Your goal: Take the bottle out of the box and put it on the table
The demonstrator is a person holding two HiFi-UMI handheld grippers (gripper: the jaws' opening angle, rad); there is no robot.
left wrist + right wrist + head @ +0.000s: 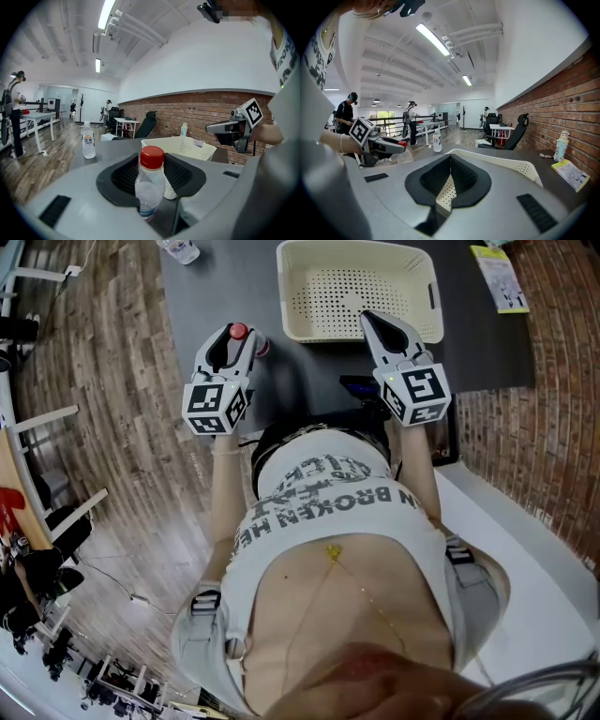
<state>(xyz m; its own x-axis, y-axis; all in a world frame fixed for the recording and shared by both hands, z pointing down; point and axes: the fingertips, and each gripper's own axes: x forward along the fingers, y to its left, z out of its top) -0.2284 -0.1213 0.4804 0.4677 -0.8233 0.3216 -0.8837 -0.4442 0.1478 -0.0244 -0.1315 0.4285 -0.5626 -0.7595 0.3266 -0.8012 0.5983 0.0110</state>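
A clear bottle [238, 332] [150, 187] with a red cap stands upright between the jaws of my left gripper [236, 337] [152, 161], which is shut on it. It hangs over the front left part of the dark grey table [216, 287], outside the cream perforated box [291, 296] [197, 145] [520, 168]. My right gripper [367, 317] [449, 161] is at the box's near rim, its tips together with nothing between them. Each gripper shows in the other's view: the right gripper [225, 127] beside the box, the left gripper [393, 145] with the red cap.
A second clear bottle [178, 249] [88, 140] [437, 140] stands at the table's far left. A leaflet [499, 276] [569, 171] and a small figure-like bottle [184, 129] [560, 145] sit by the brick wall [553, 381]. People stand in the background.
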